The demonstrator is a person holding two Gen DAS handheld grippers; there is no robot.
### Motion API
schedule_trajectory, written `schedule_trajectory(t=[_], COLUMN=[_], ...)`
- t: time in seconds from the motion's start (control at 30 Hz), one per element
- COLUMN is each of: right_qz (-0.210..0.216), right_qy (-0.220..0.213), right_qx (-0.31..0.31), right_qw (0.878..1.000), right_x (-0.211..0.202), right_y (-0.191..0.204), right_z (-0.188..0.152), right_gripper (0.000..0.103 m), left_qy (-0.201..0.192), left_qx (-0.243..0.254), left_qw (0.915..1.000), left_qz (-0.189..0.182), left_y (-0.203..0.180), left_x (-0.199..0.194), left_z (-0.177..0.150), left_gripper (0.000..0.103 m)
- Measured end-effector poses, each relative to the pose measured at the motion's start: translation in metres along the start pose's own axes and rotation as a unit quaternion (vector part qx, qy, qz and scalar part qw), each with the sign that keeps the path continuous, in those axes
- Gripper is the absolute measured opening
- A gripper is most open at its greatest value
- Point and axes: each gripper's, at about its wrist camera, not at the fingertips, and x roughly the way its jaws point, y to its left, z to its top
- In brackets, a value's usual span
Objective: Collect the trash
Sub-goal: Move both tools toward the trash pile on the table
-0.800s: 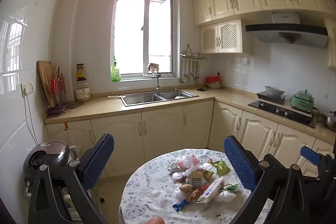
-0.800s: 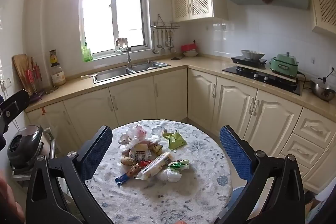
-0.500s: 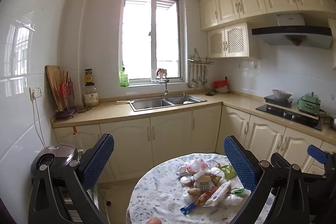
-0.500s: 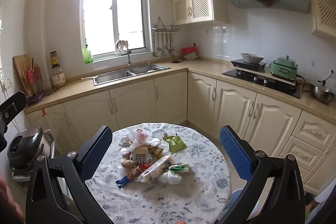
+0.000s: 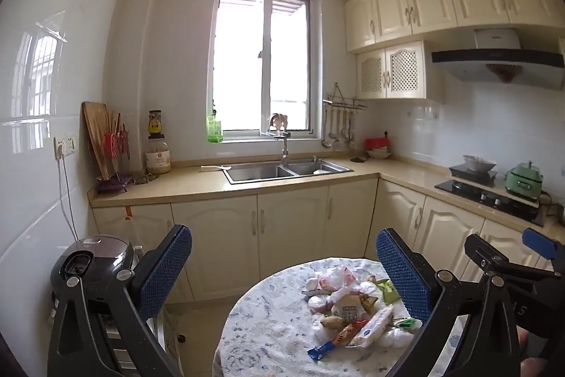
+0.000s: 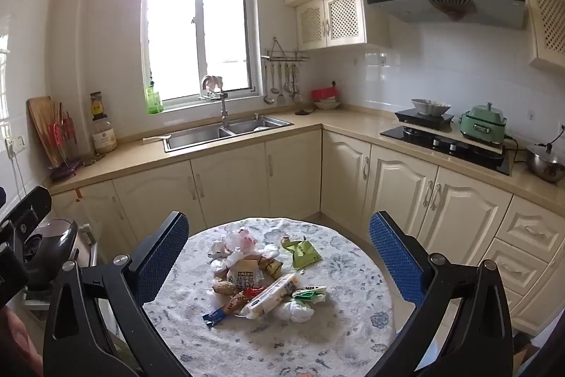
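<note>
A pile of trash (image 6: 259,276) lies in the middle of a round table with a patterned cloth (image 6: 317,334): wrappers, a milk carton, a green packet (image 6: 301,249), crumpled tissues, a blue stick wrapper (image 6: 214,316). The pile also shows in the left wrist view (image 5: 353,310), low and right. My right gripper (image 6: 279,253) is open and empty, held above the table with the pile between its fingers in view. My left gripper (image 5: 282,267) is open and empty, left of the table and above its edge.
A dark rice cooker (image 5: 88,267) stands on a rack left of the table. Cream cabinets and a counter with a double sink (image 6: 226,131) run along the back. A stove (image 6: 445,143) and green pot (image 6: 483,122) are on the right counter.
The left gripper has tilted up and shifted left, so the table sits lower and further right in its view. The right gripper has barely moved. Both stay open.
</note>
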Motion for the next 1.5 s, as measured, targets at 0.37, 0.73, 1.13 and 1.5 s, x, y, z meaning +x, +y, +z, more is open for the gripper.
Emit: schedule_trajectory(t=[0.37,0.73,1.13,1.5], right_qz=[-0.002,0.0,-0.011,-0.013], right_qy=[0.006,0.053,0.082,0.145], right_qx=[-0.011,-0.01,-0.009,-0.014], right_qw=[1.0,0.999,0.997,0.989], right_x=[0.013,0.058,0.092,0.14], right_y=[-0.001,-0.012,-0.02,-0.033], right_z=[-0.001,-0.018,-0.031,-0.067], right_gripper=[0.103,0.103,0.103,0.103], left_qy=[0.016,0.075,0.103,0.151], left_qx=[-0.007,0.005,0.008,0.025], left_qw=[0.9997,0.9969,0.9942,0.9878], left_qz=[-0.017,-0.024,-0.03,-0.029], left_y=[0.002,0.002,-0.004,-0.023], left_x=[0.029,0.095,0.152,0.22], left_z=[-0.004,-0.016,-0.016,-0.045], left_gripper=[0.102,0.102,0.102,0.102])
